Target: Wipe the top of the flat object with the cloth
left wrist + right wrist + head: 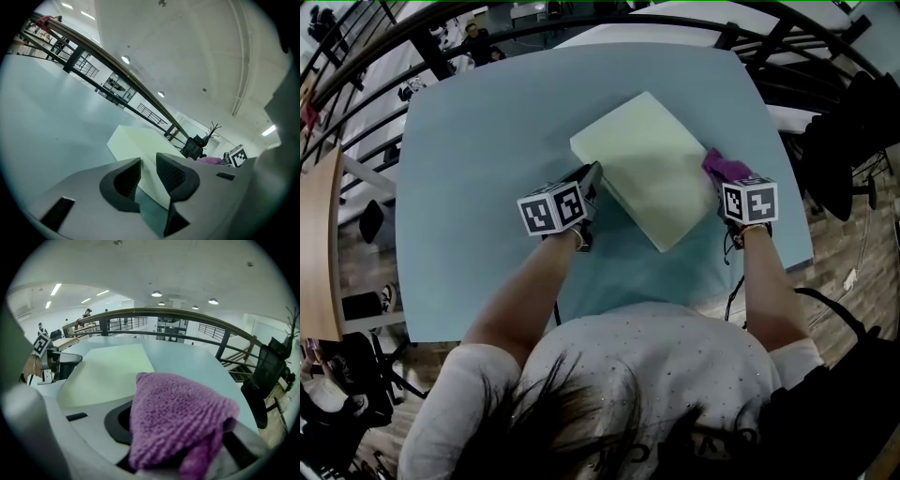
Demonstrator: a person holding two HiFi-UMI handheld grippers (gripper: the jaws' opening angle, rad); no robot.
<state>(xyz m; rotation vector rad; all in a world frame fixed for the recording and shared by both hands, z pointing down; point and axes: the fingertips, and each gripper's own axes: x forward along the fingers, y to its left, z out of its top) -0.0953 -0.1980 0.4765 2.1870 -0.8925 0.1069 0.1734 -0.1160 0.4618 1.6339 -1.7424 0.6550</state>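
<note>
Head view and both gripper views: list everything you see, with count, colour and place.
Table: 1, pale blue, centre.
Flat object: 1, pale yellow-green, lying on the table.
Cloth: 1, purple, at the flat object's right edge.
Railing: 1, dark, beyond the table.
Office chair: 1, black, right of the table.
Left gripper: 1, grey, jaws slightly apart at the flat object's left edge.
Right gripper: 1, grey, clamped on the cloth.
Forearms: 2, bare, nearest the camera.

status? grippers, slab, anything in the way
Left gripper open, empty, at left edge of pale green flat slab. Right gripper shut on purple knitted cloth at its right edge. Slab top bare.
</note>
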